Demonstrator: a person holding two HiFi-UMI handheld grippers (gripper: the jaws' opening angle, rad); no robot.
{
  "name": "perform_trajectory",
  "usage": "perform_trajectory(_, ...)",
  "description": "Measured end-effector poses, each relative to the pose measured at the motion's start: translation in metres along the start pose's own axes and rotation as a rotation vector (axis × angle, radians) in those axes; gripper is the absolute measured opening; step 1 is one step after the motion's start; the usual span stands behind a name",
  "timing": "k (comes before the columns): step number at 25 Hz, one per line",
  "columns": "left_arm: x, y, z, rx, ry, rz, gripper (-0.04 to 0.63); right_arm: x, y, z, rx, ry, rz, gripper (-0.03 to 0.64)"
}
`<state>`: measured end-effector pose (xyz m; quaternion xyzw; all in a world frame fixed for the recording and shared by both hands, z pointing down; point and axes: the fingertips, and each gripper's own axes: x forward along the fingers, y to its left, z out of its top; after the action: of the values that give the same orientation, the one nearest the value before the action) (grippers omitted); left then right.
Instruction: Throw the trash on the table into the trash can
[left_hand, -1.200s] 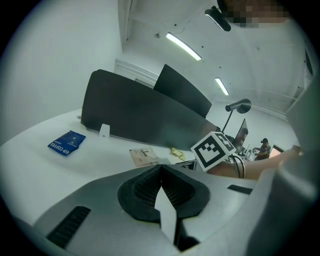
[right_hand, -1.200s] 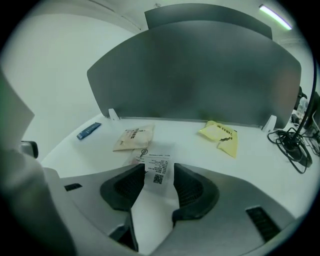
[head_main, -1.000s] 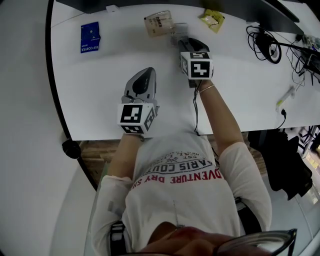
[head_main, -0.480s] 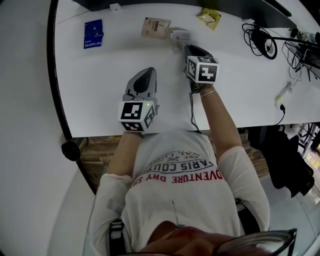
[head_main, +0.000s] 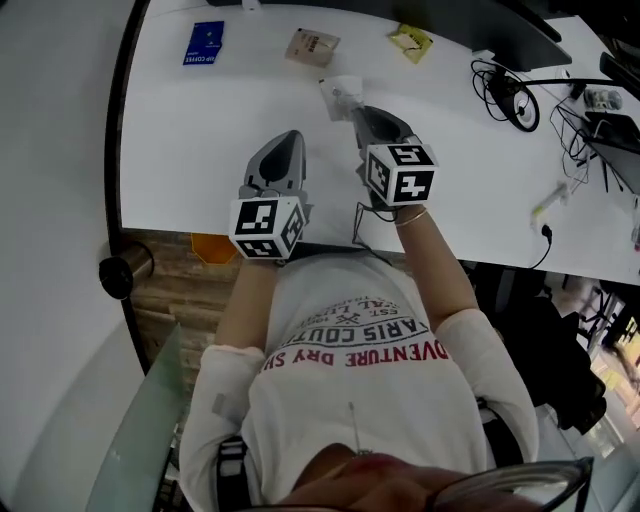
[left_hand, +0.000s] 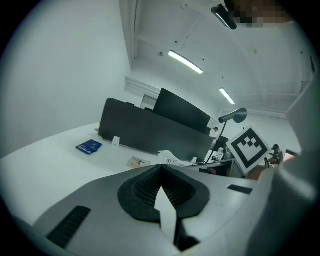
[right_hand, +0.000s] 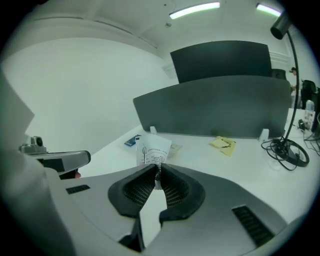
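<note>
pickup apparently done: right gripper (right_hand: 157, 171) jaws, just closed, pinch a white paper scrap (right_hand: 154, 148); left gripper (left_hand: 161, 169) jaws closed, empty. next, likely: carry to trash can.

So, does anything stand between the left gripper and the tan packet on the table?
Nothing visible does. Only bare white table lies between the left gripper and the tan packet. The white paper is off to the right of that line, not across it.

The right gripper (head_main: 354, 110) holds a white paper scrap (head_main: 338, 92) at its tip. A blue packet (head_main: 207, 44), a tan packet (head_main: 311, 47) and a yellow packet (head_main: 411, 41) lie farther back on the table (head_main: 200, 150).
</note>
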<state>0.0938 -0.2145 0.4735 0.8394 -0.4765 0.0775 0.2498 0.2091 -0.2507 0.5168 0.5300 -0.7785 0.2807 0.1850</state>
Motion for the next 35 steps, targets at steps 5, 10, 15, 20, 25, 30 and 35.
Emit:
perform_trajectory(5, -0.076, 0.006, -0.025, -0.061, -0.084, 0.207, 0.023, -0.022, 0.069, -0.02, -0.152, 0.025, 0.213, 0.052)
perform_trajectory(10, -0.182, 0.044, -0.06, -0.138, -0.152, 0.489, 0.023, -0.03, 0.175, -0.054, -0.296, 0.071, 0.473, 0.052)
perform_trajectory(15, -0.291, 0.083, -0.107, -0.24, -0.199, 0.721, 0.023, -0.032, 0.292, -0.108, -0.407, 0.153, 0.681, 0.052)
perform_trajectory(20, -0.389, 0.116, -0.162, -0.369, -0.232, 0.918, 0.023, -0.036, 0.399, -0.178, -0.533, 0.263, 0.844, 0.053)
perform_trajectory(25, -0.464, 0.157, -0.226, -0.488, -0.255, 1.042, 0.023, -0.018, 0.479, -0.268, -0.667, 0.378, 0.903, 0.053)
perform_trajectory(30, -0.49, 0.203, -0.309, -0.585, -0.227, 1.085, 0.023, 0.032, 0.511, -0.371, -0.775, 0.482, 0.898, 0.054)
perform_trajectory(35, -0.483, 0.249, -0.393, -0.689, -0.205, 1.064, 0.023, 0.095, 0.512, -0.467, -0.837, 0.575, 0.841, 0.054)
